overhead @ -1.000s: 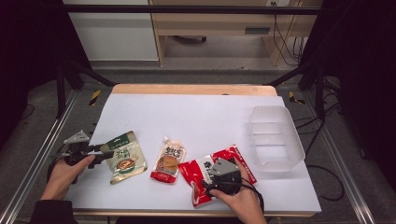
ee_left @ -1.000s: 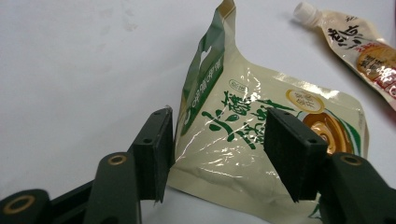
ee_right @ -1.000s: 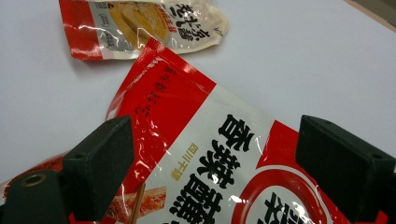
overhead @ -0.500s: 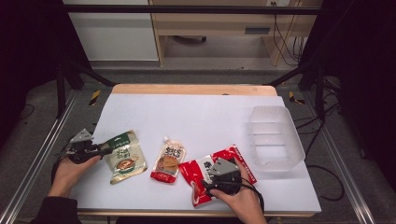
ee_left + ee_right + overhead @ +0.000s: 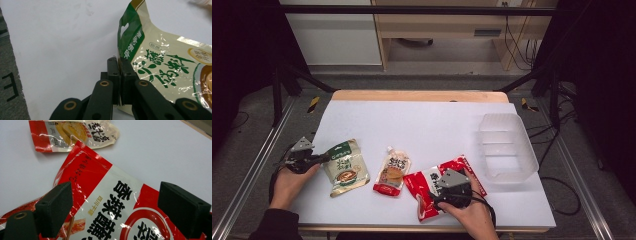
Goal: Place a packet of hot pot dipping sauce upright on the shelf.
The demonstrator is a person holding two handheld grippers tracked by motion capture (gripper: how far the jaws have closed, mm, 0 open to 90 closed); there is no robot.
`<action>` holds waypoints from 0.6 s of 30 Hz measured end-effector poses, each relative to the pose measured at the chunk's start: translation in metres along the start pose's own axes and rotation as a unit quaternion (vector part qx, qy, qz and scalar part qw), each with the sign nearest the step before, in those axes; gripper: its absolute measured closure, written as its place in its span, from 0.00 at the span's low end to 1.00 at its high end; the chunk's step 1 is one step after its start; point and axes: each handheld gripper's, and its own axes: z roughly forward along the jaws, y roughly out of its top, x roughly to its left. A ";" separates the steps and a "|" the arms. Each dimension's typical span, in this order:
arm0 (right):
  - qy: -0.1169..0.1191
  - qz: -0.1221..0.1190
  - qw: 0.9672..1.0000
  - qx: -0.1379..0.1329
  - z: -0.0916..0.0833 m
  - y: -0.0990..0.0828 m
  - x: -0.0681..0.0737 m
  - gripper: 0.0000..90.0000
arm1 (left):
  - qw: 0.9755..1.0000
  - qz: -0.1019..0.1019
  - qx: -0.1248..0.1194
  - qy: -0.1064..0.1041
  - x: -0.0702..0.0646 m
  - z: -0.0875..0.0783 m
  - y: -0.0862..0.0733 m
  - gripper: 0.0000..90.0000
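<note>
A green-and-cream snack pouch (image 5: 346, 167) (image 5: 160, 60) lies at the table's left front. My left gripper (image 5: 323, 159) (image 5: 120, 72) has just been closing, and its jaws now pinch the pouch's left edge near the green top band. A red-and-white pouch (image 5: 427, 187) (image 5: 117, 202) lies at the front right. My right gripper (image 5: 439, 189) (image 5: 122, 205) hovers low over it with its jaws spread wide, one on each side of the printed face, pressing on nothing. An orange spouted pouch (image 5: 393, 172) (image 5: 75, 133) lies between the other two.
A clear plastic tub (image 5: 507, 147) stands empty at the right of the white table top (image 5: 422, 125). The table's left edge runs close beside the left hand (image 5: 287, 182), and the front edge lies just under the right hand (image 5: 472, 217).
The left gripper's jaws have come together on the edge of the green pouch. Both hands and all three pouches stay where they were.
</note>
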 end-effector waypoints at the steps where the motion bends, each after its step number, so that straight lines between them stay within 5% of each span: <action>1: 0.000 -0.001 1.000 0.000 0.000 0.000 0.000 0.15 | 1.000 0.001 0.000 0.000 0.000 -0.001 0.000 0.99; 9: -0.002 0.004 1.000 -0.002 0.000 0.000 -0.001 0.14 | 0.999 0.009 -0.038 0.005 -0.005 -0.030 0.008 1.00; 18: -0.002 0.006 1.000 -0.001 -0.001 0.000 -0.001 0.14 | 0.997 0.043 -0.069 -0.007 -0.027 -0.067 0.034 1.00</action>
